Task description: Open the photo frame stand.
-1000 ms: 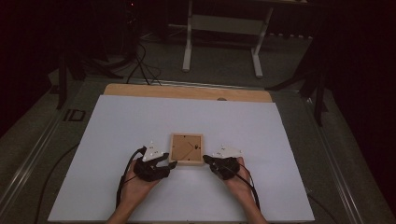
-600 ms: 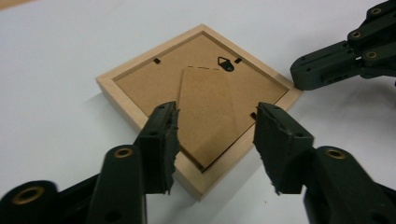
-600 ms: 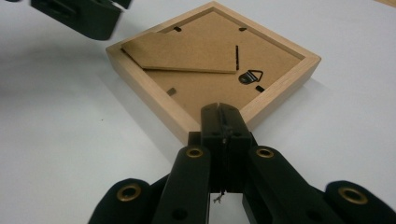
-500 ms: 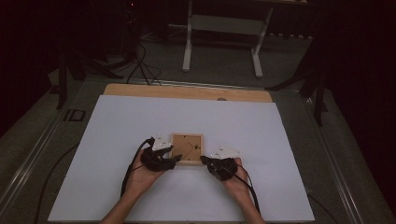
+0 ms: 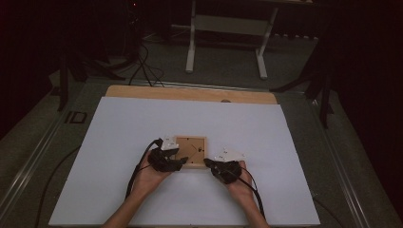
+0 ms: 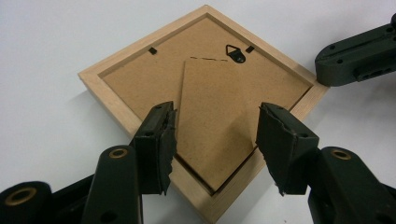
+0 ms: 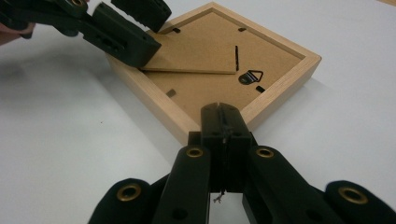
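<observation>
A wooden picture frame (image 5: 190, 151) lies face down mid-desk (image 5: 119, 123), its stand flap (image 6: 212, 121) lifted. The left gripper (image 6: 215, 140) – jaws spread, just been opening – straddles the flap; the right gripper (image 7: 222, 122), jaws pressed together, touches a frame corner.

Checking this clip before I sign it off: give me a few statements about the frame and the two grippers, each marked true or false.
1. The wooden picture frame lies back side up on the white table sheet. True.
2. The right gripper has its jaws wide open. False: they are shut together, at a corner of the frame.
3. The left gripper has its jaws open on either side of the fold-out stand flap. True.
4. The metal hanging hook has come off and lies on the sheet. False: it sits on the backing board.
5. The frame stands upright on its stand. False: it lies flat.
</observation>
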The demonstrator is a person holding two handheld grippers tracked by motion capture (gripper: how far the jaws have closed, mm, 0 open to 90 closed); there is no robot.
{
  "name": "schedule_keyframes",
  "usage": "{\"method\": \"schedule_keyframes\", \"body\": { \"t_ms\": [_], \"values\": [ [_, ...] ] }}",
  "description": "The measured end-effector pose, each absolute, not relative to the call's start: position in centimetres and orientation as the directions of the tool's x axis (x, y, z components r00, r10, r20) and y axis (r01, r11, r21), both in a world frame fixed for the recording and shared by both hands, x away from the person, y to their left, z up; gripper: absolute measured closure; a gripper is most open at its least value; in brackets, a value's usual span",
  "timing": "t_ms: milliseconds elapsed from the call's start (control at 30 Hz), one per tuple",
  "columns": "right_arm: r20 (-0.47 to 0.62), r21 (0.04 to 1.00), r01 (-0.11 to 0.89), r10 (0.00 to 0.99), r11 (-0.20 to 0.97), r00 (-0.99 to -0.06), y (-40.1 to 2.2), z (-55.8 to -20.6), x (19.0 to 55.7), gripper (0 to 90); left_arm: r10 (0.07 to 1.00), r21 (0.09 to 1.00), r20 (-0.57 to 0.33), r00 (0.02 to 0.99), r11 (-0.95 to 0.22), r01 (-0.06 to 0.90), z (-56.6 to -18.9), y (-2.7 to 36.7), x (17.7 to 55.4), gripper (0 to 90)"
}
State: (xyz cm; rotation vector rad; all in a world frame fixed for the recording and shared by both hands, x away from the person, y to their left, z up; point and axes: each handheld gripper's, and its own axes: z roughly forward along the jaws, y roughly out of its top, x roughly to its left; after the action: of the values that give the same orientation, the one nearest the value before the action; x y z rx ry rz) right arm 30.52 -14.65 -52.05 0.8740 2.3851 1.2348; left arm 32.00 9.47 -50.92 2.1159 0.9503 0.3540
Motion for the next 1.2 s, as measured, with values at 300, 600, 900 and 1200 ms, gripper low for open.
{"method": "schedule_keyframes", "body": {
  "t_ms": [300,600,900,1200],
  "values": [
    [0.003,0.817,0.375,0.647,0.438,-0.762,-14.7,-52.1,30.5,89.7,0.736,0.746,-0.06,0.675,-0.416,0.52,-51.3,9.2,32.3,47.0],
    [0.001,0.817,0.375,0.65,0.438,-0.76,-14.6,-52.1,30.5,89.7,0.736,0.742,-0.056,0.675,-0.422,0.521,-51.4,9.0,32.4,48.4],
    [-0.001,0.816,0.374,0.648,0.441,-0.762,-14.6,-52.0,30.4,89.7,0.744,0.739,-0.05,0.667,-0.422,0.526,-51.3,8.8,32.4,50.9],
    [-0.004,0.816,0.371,0.645,0.444,-0.764,-14.6,-52.0,30.4,89.8,0.745,0.729,-0.042,0.666,-0.433,0.53,-50.1,8.5,32.6,51.0]
  ]
}}
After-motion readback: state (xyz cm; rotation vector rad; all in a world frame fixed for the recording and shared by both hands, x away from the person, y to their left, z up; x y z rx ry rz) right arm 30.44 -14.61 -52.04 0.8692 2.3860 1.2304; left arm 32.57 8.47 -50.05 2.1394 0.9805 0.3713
